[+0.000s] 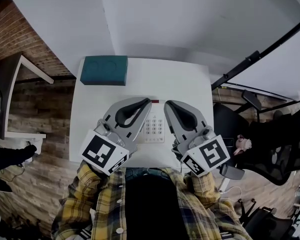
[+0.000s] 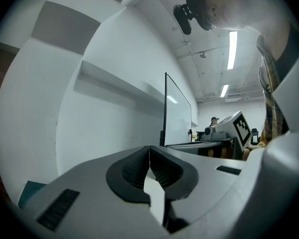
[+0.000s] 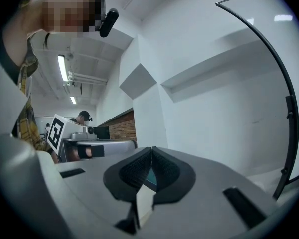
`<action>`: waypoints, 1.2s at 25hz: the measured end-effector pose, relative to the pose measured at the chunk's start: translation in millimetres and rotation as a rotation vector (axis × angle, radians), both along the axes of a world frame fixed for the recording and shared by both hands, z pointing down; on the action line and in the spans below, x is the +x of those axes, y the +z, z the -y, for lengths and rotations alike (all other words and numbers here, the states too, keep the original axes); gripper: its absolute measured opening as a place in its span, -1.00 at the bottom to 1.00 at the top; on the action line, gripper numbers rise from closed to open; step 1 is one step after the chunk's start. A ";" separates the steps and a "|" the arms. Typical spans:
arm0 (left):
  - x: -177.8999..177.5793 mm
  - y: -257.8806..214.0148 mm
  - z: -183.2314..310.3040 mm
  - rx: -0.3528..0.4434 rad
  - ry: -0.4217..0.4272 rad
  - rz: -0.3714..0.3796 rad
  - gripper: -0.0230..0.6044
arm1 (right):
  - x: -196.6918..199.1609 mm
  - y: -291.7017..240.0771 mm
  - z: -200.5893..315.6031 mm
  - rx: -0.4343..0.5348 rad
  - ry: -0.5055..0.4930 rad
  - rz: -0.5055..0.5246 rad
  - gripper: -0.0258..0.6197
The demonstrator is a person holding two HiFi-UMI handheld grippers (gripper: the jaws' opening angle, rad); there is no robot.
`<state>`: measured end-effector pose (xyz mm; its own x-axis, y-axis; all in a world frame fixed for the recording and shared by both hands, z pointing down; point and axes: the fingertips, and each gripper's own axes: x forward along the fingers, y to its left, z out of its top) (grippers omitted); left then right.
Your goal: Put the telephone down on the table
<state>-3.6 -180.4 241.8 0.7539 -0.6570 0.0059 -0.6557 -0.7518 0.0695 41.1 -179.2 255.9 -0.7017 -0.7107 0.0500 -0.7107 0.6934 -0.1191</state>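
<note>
A white telephone with a grey keypad lies flat on the white table near its front edge, partly hidden by both grippers. My left gripper hovers over the telephone's left side, and the right gripper over its right side. In the left gripper view the left gripper has its dark pads pressed together with nothing between them. The right gripper view shows the right gripper closed the same way and empty. Both point up and away, toward the white wall.
A teal box rests at the table's far left corner. A black office chair stands to the right, and a black slanted pole crosses behind it. A dark desk is at the left by the brick wall.
</note>
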 end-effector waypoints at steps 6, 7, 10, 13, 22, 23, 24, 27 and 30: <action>-0.7 4.3 -0.3 0.002 0.001 0.005 -0.88 | 0.0 2.4 0.8 -0.005 0.003 -0.016 -0.84; -0.5 4.9 -0.2 0.002 0.003 0.006 -0.88 | 0.0 2.8 0.9 -0.006 0.003 -0.018 -0.84; 0.2 5.9 -0.1 0.008 0.006 0.008 -0.88 | 0.0 4.8 1.5 -0.010 0.007 -0.026 -0.84; 0.9 6.9 0.8 0.006 0.010 0.010 -0.88 | 0.0 6.5 2.5 -0.014 0.008 -0.033 -0.84; 0.3 7.6 3.6 0.012 0.008 0.012 -0.88 | -0.2 9.3 6.9 -0.027 0.007 -0.043 -0.85; 0.0 7.5 4.2 0.013 0.007 0.011 -0.88 | -0.1 9.4 7.5 -0.027 0.007 -0.045 -0.84; -0.6 7.4 4.9 0.015 0.005 0.012 -0.88 | -0.2 9.7 8.0 -0.027 0.006 -0.047 -0.84; -3.1 8.9 7.5 0.014 -0.003 0.017 -0.88 | -1.0 11.4 9.6 -0.031 0.004 -0.052 -0.85; -5.2 11.1 9.4 0.015 -0.009 0.020 -0.88 | -2.6 12.7 10.4 -0.030 0.000 -0.054 -0.84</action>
